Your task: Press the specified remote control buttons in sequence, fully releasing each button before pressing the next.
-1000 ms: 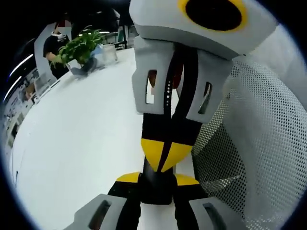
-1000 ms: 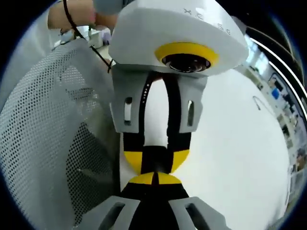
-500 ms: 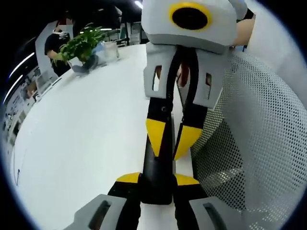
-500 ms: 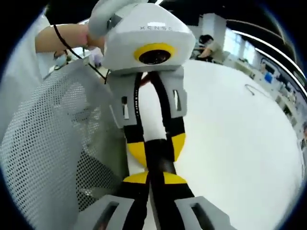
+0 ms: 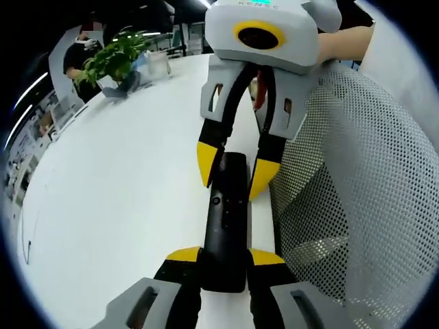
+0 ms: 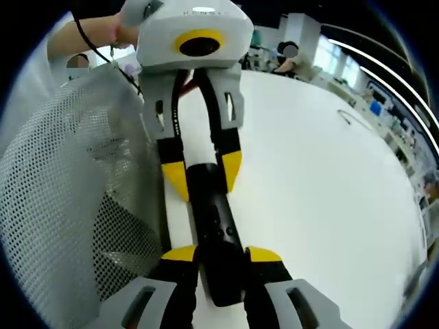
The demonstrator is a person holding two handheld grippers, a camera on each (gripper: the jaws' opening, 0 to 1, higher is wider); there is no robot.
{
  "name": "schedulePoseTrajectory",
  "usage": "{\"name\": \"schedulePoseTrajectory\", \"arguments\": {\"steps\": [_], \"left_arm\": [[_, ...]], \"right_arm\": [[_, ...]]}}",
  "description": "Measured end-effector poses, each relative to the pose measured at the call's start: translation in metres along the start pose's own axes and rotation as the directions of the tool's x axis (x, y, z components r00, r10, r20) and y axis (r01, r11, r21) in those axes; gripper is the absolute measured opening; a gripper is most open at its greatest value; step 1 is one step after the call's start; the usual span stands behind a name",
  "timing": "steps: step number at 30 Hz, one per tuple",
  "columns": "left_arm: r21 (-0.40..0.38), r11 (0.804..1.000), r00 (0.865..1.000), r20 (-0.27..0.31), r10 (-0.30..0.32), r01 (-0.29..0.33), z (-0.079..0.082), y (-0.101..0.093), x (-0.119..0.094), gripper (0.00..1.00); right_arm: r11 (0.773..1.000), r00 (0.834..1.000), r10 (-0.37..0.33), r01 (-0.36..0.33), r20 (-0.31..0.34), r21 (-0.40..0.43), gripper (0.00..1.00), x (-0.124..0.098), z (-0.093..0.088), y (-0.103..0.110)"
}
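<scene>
With the black remote (image 5: pixel 226 205) on the white table (image 5: pixel 123 178) just beside the mesh basket (image 5: pixel 357 192), the left gripper (image 5: pixel 224 257) and right gripper (image 6: pixel 221 255) each seemingly pinching one end, freeing one to press could swing it into the basket.

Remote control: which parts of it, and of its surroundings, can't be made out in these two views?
- Remote control: its near end is hidden between the left gripper jaws in the left gripper view; buttons are too small to tell apart.
- In the right gripper view, the remote's other end sits under the right gripper jaws.
- White table: its right part is covered by a mesh chair back.
- Plant: far and blurred.
</scene>
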State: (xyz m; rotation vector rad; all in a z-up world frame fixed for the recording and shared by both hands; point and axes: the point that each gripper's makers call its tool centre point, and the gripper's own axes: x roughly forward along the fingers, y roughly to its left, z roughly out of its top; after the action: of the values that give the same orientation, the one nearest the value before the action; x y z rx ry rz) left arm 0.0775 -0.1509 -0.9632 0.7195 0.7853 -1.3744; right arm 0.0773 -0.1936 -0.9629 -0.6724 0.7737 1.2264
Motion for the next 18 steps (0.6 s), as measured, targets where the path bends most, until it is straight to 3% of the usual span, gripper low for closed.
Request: {"name": "schedulePoseTrajectory", "arguments": {"steps": [11,13,15,16,17,18], "left_arm": [[-0.091,0.994,0.996,0.059,0.060,-0.055,0.001,0.001,0.000,0.26],[-0.113,0.991,0.993,0.083,0.087,-0.078,0.001,0.001,0.000,0.26],[-0.149,0.982,0.990,0.073,0.125,-0.113,-0.003,0.004,-0.003,0.27],[-0.177,0.974,0.987,0.063,0.151,-0.137,-0.006,0.006,-0.006,0.27],[-0.207,0.960,0.971,0.104,0.213,-0.189,-0.003,0.013,-0.009,0.29],[-0.222,0.958,0.968,0.129,0.214,-0.183,0.000,0.011,-0.013,0.29]], "right_arm": [[0.997,0.999,0.042,-0.041,0.010,-0.067,0.22,0.004,0.000,0.003],[0.997,0.999,0.038,-0.037,0.021,-0.061,0.22,0.004,0.001,0.003],[0.998,0.999,0.036,-0.034,0.024,-0.060,0.22,0.004,0.001,0.003],[0.998,0.999,0.036,-0.034,0.024,-0.061,0.21,0.004,0.001,0.003],[0.997,0.999,0.041,-0.039,0.028,-0.060,0.21,0.005,0.002,0.004],[0.998,0.999,0.037,-0.035,0.031,-0.049,0.21,0.005,0.003,0.003]]}}
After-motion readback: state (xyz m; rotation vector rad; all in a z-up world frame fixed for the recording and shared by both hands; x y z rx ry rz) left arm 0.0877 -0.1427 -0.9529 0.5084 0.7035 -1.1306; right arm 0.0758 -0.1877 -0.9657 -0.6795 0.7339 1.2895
